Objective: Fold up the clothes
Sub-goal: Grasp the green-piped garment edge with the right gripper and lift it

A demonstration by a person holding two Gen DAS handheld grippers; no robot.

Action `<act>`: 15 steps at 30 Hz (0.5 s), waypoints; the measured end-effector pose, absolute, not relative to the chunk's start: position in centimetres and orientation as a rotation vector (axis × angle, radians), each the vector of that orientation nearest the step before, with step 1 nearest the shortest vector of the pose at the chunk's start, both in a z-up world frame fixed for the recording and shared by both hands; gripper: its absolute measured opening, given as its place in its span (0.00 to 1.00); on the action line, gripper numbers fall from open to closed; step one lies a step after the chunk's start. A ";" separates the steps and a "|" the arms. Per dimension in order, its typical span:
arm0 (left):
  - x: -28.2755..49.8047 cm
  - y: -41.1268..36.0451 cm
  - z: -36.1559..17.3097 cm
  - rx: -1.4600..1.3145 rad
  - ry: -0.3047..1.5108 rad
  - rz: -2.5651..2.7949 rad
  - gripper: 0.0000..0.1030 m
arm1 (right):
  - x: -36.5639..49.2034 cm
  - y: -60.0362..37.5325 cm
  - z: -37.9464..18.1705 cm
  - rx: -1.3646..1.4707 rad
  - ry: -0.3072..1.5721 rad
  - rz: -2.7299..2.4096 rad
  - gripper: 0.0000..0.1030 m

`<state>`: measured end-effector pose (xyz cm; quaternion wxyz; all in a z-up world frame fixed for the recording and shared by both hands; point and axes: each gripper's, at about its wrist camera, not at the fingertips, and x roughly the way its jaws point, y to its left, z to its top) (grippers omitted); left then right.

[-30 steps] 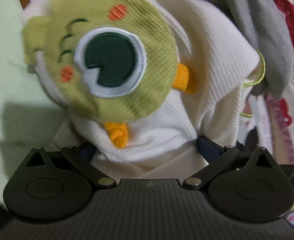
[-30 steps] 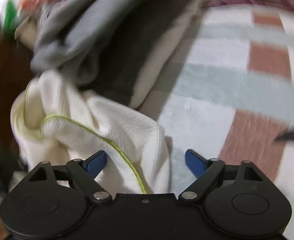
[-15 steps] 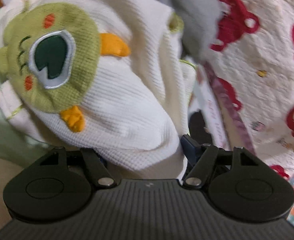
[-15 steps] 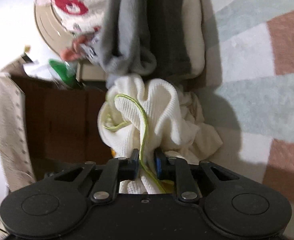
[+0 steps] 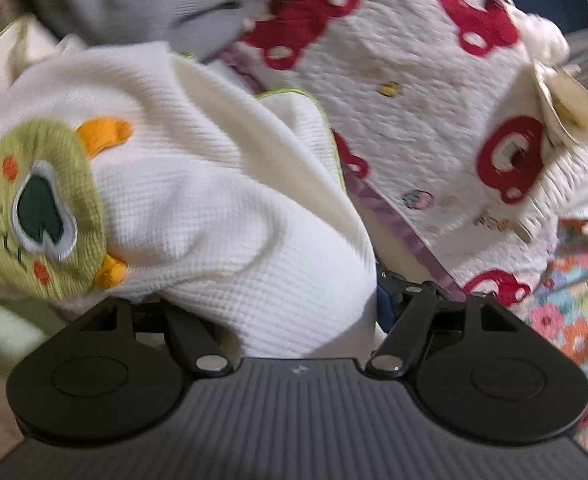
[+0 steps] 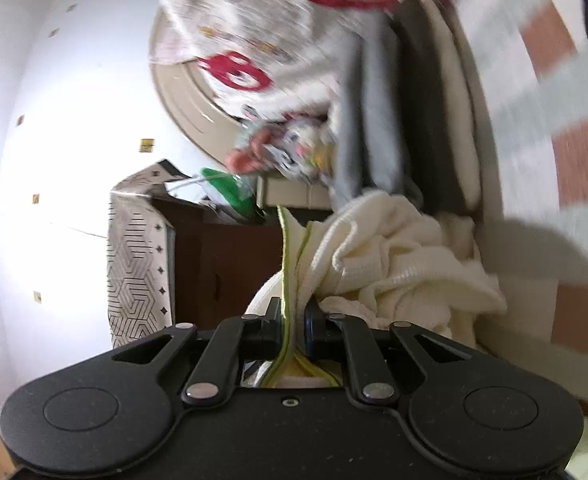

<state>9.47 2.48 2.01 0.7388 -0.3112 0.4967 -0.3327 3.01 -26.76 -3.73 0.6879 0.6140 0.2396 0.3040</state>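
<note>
The cream waffle-knit garment with a green frog patch is now lifted farther than a second ago, when the right gripper was spread; its fingers are now pinched on the lime-piped hem. The left gripper is clamped around bunched fabric at its near edge, beside a red-printed quilt.

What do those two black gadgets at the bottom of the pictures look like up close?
Both are matte black. The left gripper has a ribbed grey-black body, two rounded lobes with oval recesses, slanted link arms on silver rivets, and a small pale mark at its centre. The right gripper is smoother, with the same lobes and rivets, plus a small screw. Its fingers have blue pads. No cables, hands or sleeves show.
</note>
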 end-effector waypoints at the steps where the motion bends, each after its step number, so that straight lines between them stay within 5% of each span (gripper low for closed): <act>1: 9.7 1.5 2.9 -0.670 1.087 -0.748 0.66 | 2.7 -27.6 -2.8 1.348 0.516 0.668 0.14; 15: 8.8 -15.3 10.6 -0.528 1.038 -1.067 0.66 | -2.7 -42.2 7.2 1.086 0.274 0.465 0.13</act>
